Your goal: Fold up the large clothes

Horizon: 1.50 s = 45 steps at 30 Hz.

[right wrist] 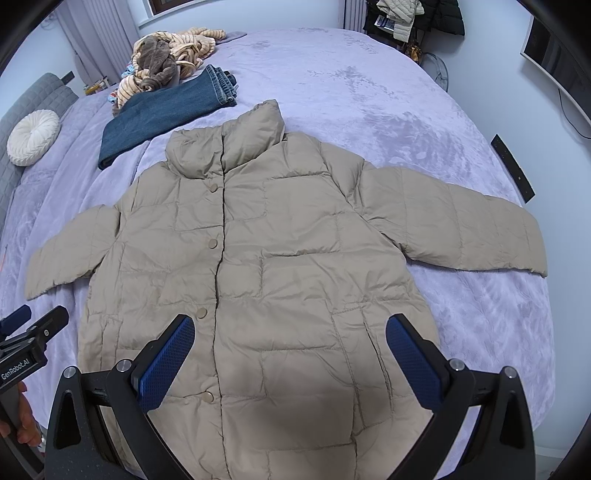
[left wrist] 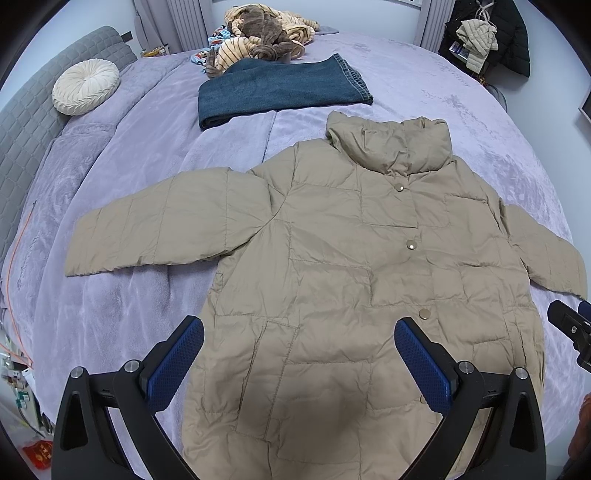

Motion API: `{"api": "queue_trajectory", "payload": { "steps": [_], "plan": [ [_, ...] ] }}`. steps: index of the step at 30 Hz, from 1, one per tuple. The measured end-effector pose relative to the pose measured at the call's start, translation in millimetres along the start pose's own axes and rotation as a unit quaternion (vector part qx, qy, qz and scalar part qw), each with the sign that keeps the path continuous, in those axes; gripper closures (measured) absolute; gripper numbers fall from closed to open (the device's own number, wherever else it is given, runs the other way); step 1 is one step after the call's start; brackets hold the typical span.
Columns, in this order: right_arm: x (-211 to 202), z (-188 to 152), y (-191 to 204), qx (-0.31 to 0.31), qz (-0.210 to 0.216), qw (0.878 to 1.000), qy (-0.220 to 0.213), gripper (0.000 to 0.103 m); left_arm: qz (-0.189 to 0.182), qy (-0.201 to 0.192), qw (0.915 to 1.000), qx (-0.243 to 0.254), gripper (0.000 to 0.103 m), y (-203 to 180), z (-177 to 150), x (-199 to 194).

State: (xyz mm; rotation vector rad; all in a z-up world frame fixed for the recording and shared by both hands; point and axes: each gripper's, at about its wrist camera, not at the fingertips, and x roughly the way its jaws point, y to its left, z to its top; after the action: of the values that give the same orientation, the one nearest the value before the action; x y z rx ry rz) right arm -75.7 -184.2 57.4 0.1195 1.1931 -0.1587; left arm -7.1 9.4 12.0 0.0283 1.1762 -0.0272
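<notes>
Currently both tools hover above the hem end of a beige quilted puffer jacket (left wrist: 332,258) spread flat, front up and snapped closed, on a bed (left wrist: 129,155) covered in lavender plush. Left gripper (left wrist: 299,363): jaws released, spread wide, nothing between the blue pads; the jacket's lower left panel lies beneath and between them, not touched. Ahead of and to the left of these jaws the jacket's left sleeve extends flat outward; farther ahead on the left, a round cream cushion (left wrist: 85,86) rests against a grey headboard. Straight ahead beyond the collar lies a folded pair of blue jeans (left wrist: 280,88), and beyond it a heap of striped and brown fabric (left wrist: 258,33). Right gripper (right wrist: 290,352): jaws likewise released and wide apart, holding nothing, with the jacket's lower right panel and snap placket below them. Its tip also shows at the right edge of the left wrist view, just off the jacket's side. To the right of these jaws the right sleeve stretches out flat toward the bed's edge. Dark garments (right wrist: 417,14) hang at the far right.
</notes>
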Motion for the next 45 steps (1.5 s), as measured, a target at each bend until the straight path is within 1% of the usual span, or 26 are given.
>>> {"api": "queue_trajectory", "payload": {
  "steps": [21, 28, 34, 37, 39, 40, 42, 44, 45],
  "plan": [
    [2, 3, 3, -0.001, 0.002, 1.0, 0.005, 0.0, 0.0, 0.01, 0.9999, -0.006, 0.0, 2, 4, 10],
    [14, 9, 11, -0.008, 0.003, 1.0, 0.011, 0.0, 0.0, 0.017, 0.9998, -0.01, 0.0, 3, 8, 15],
    [22, 12, 15, -0.015, 0.001, 1.0, 0.019, 0.0, -0.011, 0.026, 0.9994, -0.018, 0.0, 10, 11, 25],
    [26, 13, 19, -0.014, 0.009, 1.0, 0.02, 0.0, -0.03, 0.033, 0.9987, -0.026, 0.0, 17, 12, 34],
    [30, 15, 21, -0.008, 0.025, 0.999, 0.019, 0.0, -0.043, 0.043, 0.9976, -0.034, 0.0, 26, 13, 44],
    [32, 17, 24, -0.006, 0.035, 0.999, 0.02, 0.0, -0.046, 0.045, 0.997, -0.042, 0.0, 32, 13, 50],
    [38, 20, 30, -0.005, 0.052, 0.998, 0.021, 0.0, -0.042, 0.043, 0.9963, -0.061, 0.0, 47, 14, 59],
    [45, 24, 41, -0.009, 0.067, 0.998, 0.022, 0.0, -0.054, 0.042, 0.9937, -0.089, 0.0, 69, 14, 71],
    [48, 25, 47, -0.012, 0.075, 0.997, 0.018, 0.0, -0.065, 0.044, 0.9913, -0.106, 0.0, 82, 14, 77]
  ]
}}
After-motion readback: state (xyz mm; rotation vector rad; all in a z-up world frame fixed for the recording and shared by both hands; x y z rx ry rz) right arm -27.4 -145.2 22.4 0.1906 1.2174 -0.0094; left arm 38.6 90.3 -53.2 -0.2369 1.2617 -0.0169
